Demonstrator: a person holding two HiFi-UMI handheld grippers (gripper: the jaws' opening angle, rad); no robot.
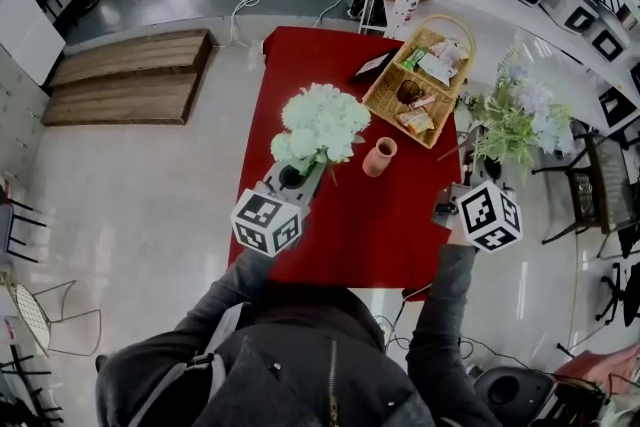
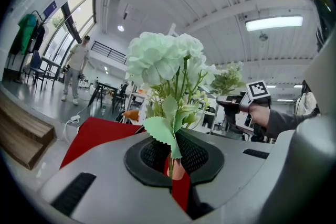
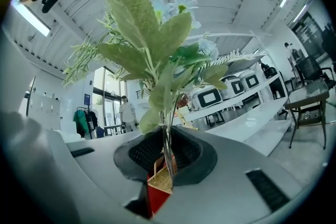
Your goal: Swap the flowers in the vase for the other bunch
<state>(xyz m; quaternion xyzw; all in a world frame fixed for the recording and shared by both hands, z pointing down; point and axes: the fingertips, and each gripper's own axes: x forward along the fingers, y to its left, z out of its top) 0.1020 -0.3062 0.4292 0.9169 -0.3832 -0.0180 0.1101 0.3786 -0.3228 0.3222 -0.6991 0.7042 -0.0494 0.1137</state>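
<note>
By red table (image 1: 340,225), left tool (image 1: 297,177) grips white flowers (image 1: 322,122), right tool (image 1: 487,167) greenery (image 1: 515,120).

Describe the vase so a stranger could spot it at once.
Find the red table. Between the wicker basket and the white flower bunch stands the vase: small, pink and empty, the only upright pot there.

We can read no word or number anywhere. The cube (image 1: 266,222) on the left gripper (image 1: 300,177) and the cube (image 1: 490,215) on the right gripper (image 1: 487,167) carry only black-and-white square patterns. The packets (image 1: 437,65) in the basket (image 1: 383,91) ahead of the right gripper bear print too small for us to read. The same goes for a blue sign (image 2: 50,8) far up and left of the left gripper.
</note>
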